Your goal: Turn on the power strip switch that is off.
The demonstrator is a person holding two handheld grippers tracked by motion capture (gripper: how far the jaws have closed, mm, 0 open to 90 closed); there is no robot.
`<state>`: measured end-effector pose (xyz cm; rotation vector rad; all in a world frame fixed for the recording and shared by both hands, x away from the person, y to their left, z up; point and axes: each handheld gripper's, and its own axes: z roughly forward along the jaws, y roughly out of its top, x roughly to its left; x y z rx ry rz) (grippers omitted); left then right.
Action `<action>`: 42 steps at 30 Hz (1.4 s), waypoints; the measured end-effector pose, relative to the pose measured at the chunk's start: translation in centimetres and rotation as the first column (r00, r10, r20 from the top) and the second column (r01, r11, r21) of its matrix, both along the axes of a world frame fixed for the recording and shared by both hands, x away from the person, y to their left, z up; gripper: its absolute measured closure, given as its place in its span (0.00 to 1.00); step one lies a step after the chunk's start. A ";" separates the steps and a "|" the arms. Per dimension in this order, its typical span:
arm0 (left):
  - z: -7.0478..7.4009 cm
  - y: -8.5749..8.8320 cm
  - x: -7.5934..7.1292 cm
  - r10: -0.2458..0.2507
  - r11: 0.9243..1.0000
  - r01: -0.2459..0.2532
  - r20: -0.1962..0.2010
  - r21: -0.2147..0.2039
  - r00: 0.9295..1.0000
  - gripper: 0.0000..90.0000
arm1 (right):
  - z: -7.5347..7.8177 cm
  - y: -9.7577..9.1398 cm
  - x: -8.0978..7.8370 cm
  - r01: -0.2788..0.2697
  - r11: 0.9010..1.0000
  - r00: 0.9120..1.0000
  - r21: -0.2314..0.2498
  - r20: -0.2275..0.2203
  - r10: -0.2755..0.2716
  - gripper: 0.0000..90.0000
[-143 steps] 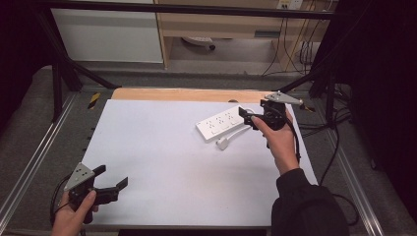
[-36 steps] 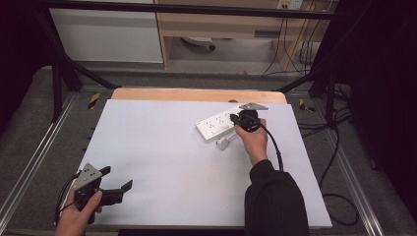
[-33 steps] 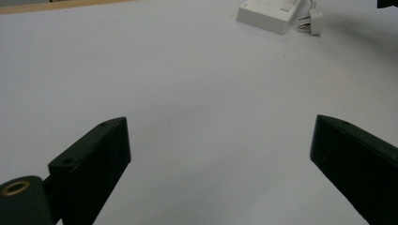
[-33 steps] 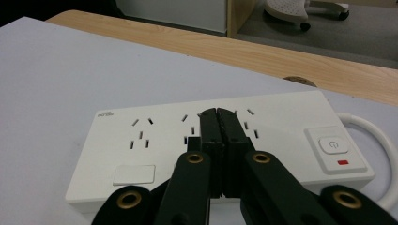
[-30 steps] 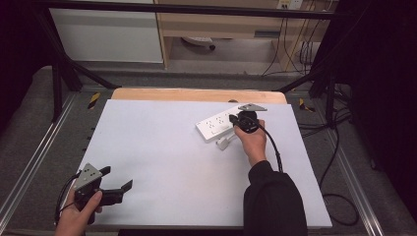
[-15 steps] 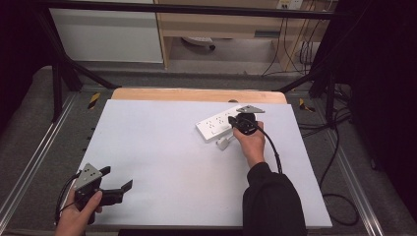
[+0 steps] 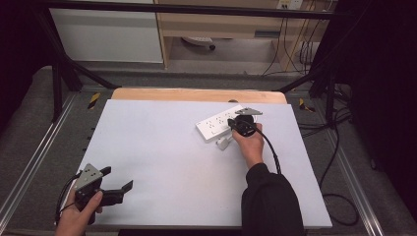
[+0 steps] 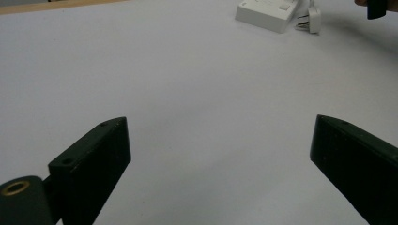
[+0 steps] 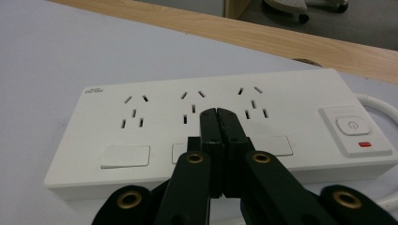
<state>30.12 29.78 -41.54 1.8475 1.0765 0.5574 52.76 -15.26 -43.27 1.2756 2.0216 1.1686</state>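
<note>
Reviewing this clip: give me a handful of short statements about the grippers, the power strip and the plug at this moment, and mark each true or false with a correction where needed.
1. The right gripper is shut, its fingers pressed together over the power strip. True.
2. The left gripper is shut. False: its fingers stand wide apart, with nothing between them.
3. A white plug lies on the table beside the power strip. True.
4. The plug is seated in one of the strip's sockets. False: in the right gripper view all three visible socket groups are vacant.
5. The strip's power button is at the end nearest the left gripper. False: it sits at the strip's far end from it.
</note>
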 end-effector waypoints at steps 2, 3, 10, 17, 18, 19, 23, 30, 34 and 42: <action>0.0 0.0 0.0 0.001 1.000 -0.001 0.000 -0.001 1.000 0.06 | -0.1 0.0 0.1 0.003 1.000 1.000 -0.002 0.001 -0.003 1.00; 0.0 0.0 0.0 0.001 1.000 -0.001 0.000 -0.001 1.000 0.06 | -0.2 0.0 0.2 0.004 1.000 1.000 0.003 -0.002 -0.004 1.00; 0.0 0.0 0.0 -0.003 1.000 0.003 0.000 -0.002 1.000 0.06 | -0.6 0.1 0.6 0.017 1.000 1.000 -0.002 -0.003 -0.017 1.00; 0.0 0.0 -0.1 -0.003 1.000 0.003 -0.002 -0.001 1.000 0.06 | -0.8 0.1 0.7 0.022 1.000 1.000 0.010 -0.007 -0.022 1.00; 0.0 0.0 -0.1 -0.003 1.000 0.003 -0.002 0.000 1.000 0.06 | -0.9 0.1 0.7 0.021 1.000 1.000 0.009 -0.005 -0.021 1.00; 0.0 0.0 -0.1 -0.003 1.000 0.003 -0.002 0.000 1.000 0.06 | -0.9 0.2 0.7 0.021 1.000 1.000 0.010 -0.005 -0.021 1.00; 0.0 0.1 -0.1 -0.003 1.000 0.003 -0.001 -0.001 1.000 0.06 | -1.0 0.2 0.8 0.024 1.000 1.000 0.006 -0.007 -0.024 1.00; 0.0 0.0 -0.1 -0.003 1.000 0.003 -0.001 0.000 1.000 0.06 | -1.2 0.2 0.8 0.026 1.000 1.000 0.012 -0.010 -0.026 1.00; 0.0 0.0 -0.1 -0.003 1.000 0.003 -0.001 0.000 1.000 0.06 | -1.2 0.1 0.8 0.026 1.000 1.000 0.011 -0.009 -0.026 1.00; 0.0 0.0 -0.1 -0.004 1.000 0.004 -0.002 0.000 1.000 0.06 | -1.3 0.1 0.8 0.030 0.999 1.000 0.020 -0.006 -0.030 1.00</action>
